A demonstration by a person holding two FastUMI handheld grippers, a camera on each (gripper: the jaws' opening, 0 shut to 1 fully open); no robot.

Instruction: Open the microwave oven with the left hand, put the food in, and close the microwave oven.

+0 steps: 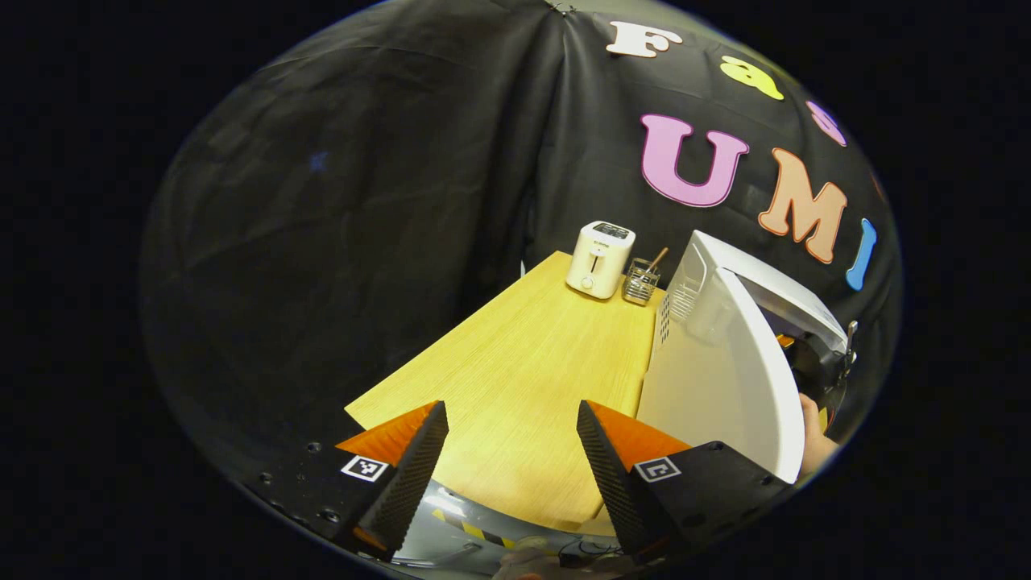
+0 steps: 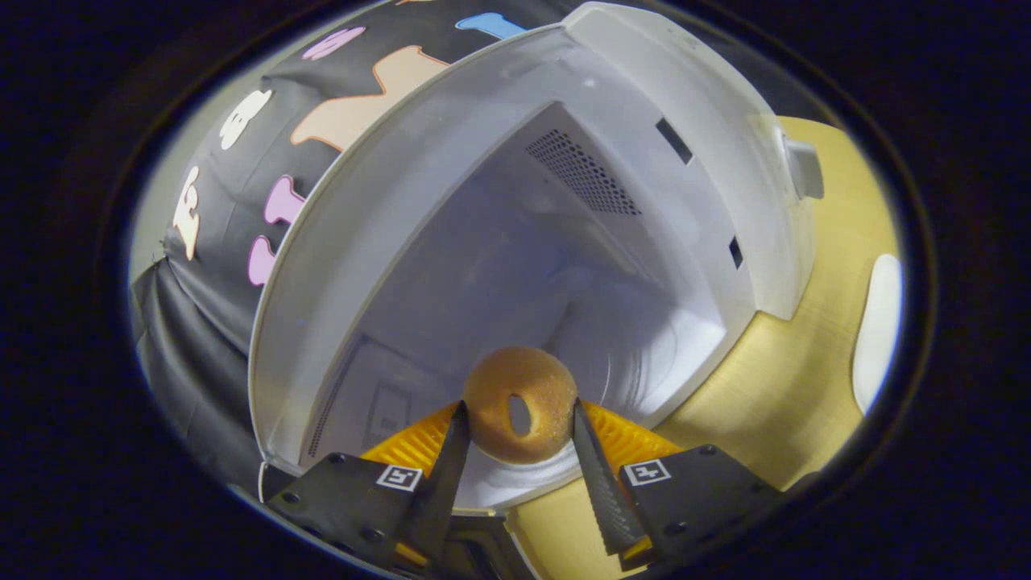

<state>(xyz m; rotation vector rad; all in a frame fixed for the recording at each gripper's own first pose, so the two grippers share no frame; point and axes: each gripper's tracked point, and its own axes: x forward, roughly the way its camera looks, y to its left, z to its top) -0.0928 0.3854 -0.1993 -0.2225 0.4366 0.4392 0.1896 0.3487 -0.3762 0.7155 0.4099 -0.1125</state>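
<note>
While seemingly gripped, doughnut [image 2: 519,403] inside microwave [image 2: 564,201]

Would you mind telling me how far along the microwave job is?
Opening looks done: the microwave cavity is exposed, its door swung out. In hand: the right gripper holds the doughnut at the cavity mouth. The left gripper is open. Left: release, close.

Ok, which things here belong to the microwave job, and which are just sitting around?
Job:
- microwave, open
- its door
- doughnut, gripped by the right gripper at the oven's mouth
- left gripper, open and holding nothing

Lying about:
- toaster
- utensil holder
- wooden table
</note>
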